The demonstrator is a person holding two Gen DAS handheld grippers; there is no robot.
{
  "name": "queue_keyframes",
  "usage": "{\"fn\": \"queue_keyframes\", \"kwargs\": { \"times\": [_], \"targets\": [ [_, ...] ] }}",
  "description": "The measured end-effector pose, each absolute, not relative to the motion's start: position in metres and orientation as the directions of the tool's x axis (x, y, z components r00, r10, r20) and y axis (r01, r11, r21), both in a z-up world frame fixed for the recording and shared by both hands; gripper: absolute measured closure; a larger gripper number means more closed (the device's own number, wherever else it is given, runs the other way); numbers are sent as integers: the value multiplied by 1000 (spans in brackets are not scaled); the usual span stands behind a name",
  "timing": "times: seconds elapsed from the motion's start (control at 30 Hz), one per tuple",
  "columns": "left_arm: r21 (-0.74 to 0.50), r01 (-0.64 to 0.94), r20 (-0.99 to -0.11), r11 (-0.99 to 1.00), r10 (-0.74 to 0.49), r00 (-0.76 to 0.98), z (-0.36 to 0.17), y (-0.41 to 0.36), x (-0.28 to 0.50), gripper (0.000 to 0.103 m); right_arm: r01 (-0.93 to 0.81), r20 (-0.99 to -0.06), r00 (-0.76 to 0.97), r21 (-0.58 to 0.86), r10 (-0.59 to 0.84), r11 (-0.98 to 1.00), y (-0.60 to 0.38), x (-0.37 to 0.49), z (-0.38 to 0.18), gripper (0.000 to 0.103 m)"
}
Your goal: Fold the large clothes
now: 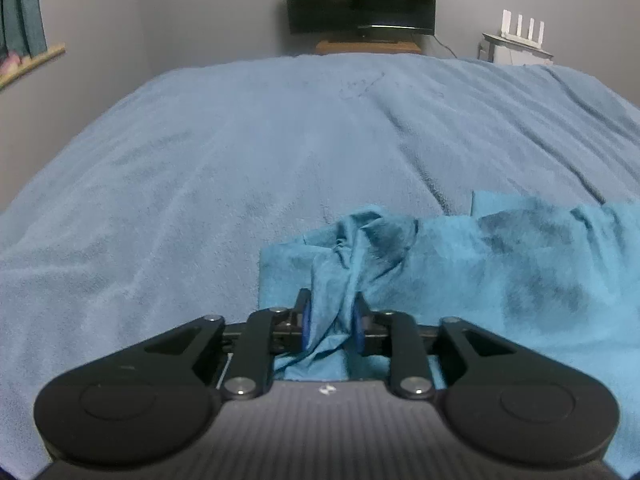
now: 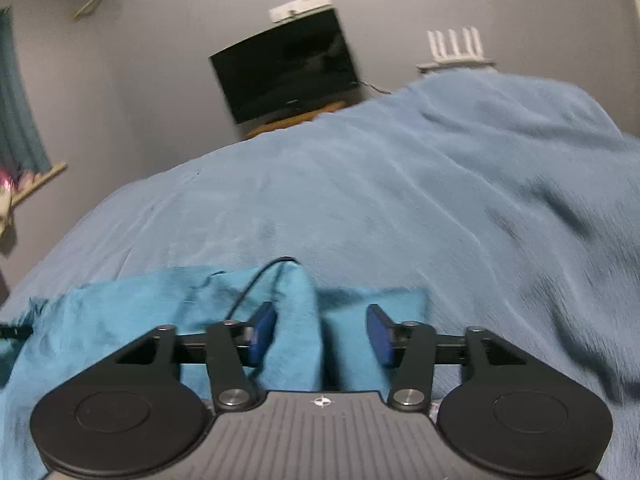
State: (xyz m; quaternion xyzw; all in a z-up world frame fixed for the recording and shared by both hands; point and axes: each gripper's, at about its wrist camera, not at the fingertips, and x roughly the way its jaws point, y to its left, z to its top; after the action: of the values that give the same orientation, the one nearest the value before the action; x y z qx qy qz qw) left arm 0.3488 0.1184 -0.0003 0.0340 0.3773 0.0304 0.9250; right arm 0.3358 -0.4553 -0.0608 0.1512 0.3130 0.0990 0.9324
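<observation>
One crumpled teal garment [image 1: 500, 264], bunched in left gripper [image 1: 332, 320], on blue blanket [image 1: 240, 152]

The teal garment [image 1: 500, 264] lies crumpled on the bed, soft and fuzzy, with darker mottled patches. A bunched ridge of it is pinched inside the left claw [image 1: 332, 322], and the rest spreads to that claw's right. Between the spread pads of the right claw [image 2: 320, 336] a fold stands up, seemingly ungripped.
</observation>
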Motion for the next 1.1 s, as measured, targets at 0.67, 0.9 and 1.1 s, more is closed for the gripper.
{"fn": "queue_keyframes", "kwargs": {
  "times": [0.67, 0.9, 1.1],
  "targets": [
    [174, -18, -549, 985, 113, 828, -16, 54, 188, 17, -322, -512, 827, -94, 231, 942, -350, 209, -60, 48],
    [136, -119, -587, 984, 177, 790, -45, 92, 209, 11, 14, -627, 778, -24, -26, 1000, -399, 261, -104, 48],
    [0, -267, -655, 964, 202, 729, -54, 131, 216, 11, 102, -620, 784, 99, -19, 990, -412, 271, -112, 44]
  ]
}}
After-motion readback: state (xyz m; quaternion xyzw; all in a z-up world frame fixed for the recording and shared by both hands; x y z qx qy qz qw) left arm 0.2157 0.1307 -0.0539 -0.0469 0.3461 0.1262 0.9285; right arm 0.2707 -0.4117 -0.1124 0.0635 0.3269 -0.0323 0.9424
